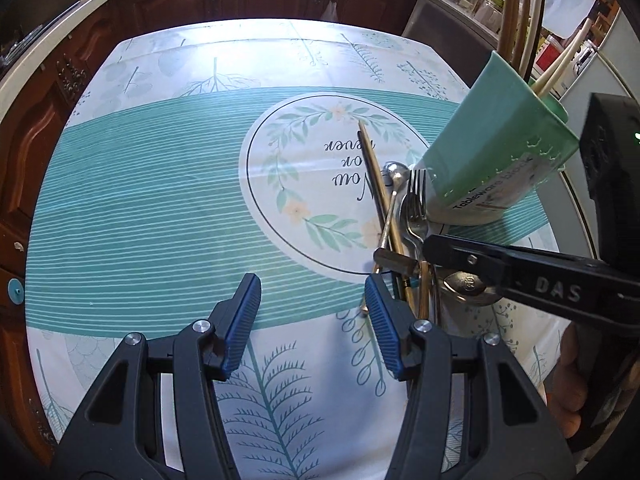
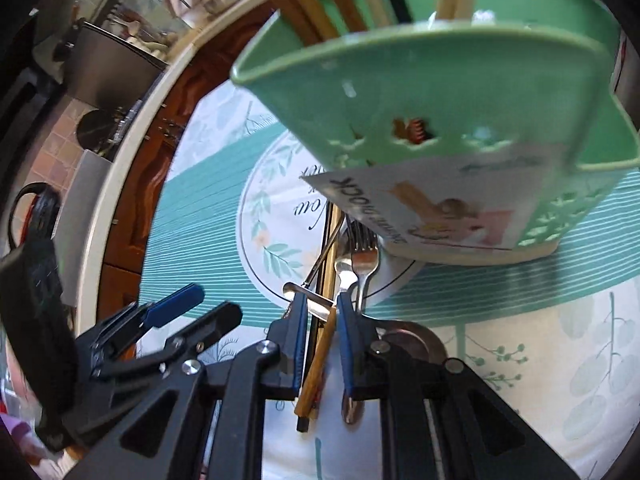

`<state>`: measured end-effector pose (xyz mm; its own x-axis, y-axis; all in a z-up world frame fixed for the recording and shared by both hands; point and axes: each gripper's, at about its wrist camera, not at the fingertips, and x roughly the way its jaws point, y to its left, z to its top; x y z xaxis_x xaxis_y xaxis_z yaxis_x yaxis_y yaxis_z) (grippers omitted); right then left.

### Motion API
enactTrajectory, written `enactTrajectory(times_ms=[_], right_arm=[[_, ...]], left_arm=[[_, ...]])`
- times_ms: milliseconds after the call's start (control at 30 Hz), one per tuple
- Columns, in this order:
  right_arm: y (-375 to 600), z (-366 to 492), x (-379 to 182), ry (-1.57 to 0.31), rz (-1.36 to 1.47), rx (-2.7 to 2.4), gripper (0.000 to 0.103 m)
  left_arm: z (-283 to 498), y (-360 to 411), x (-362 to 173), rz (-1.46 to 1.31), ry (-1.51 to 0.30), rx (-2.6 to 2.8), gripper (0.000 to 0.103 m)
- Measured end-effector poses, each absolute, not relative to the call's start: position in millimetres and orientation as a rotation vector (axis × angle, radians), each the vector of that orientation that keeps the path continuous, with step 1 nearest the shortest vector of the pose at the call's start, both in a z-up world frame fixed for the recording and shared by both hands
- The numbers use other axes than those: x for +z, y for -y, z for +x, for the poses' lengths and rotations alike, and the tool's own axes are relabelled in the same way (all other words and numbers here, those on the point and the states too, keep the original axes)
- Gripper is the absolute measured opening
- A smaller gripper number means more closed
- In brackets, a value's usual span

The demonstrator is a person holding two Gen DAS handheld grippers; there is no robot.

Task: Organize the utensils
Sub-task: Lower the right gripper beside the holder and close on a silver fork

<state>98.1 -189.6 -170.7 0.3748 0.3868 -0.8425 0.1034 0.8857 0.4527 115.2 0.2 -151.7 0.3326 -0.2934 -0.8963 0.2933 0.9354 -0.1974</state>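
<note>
Right wrist view: the right gripper [image 2: 322,316] straddles a wooden chopstick [image 2: 316,364], its jaws narrowed around the stick though the pads do not visibly press it. The stick's long axis runs away from the tool toward the green utensil holder [image 2: 420,92]. Forks [image 2: 362,258] and a spoon [image 1: 394,184] crowd the same pile. The left gripper [image 1: 314,312] hangs half-open and empty just beside it, over the tablecloth [image 1: 160,200].

Utensil pile [image 1: 404,236] on tablecloth [image 1: 160,208], just left of holder [image 1: 492,152]; chopsticks [image 1: 516,20] in holder.
</note>
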Motion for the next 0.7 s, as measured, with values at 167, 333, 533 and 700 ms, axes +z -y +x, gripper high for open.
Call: enactTrajectory(times_ms=[167,333,533,700], right_arm=[[183,109,-181,-1.231,0.475,0.131,0.014],[176,115,-188,-1.252,0.463,0.082,0.01],[170,111,-188,-1.261,0.421,0.106,0.004],[165,101,-187,-1.274,0.394,0.149,0.004]], left_arm=[[115,-11,-153,-0.033,-1.171,-0.381,0.051],[116,-20,-155,-0.057,-1.179,-0.375,0.051],[114,-25,-155,-0.071,-1.175,-0.374,0.051],[112,-23,-154,-0.068,-1.176,-0.383,0.051]])
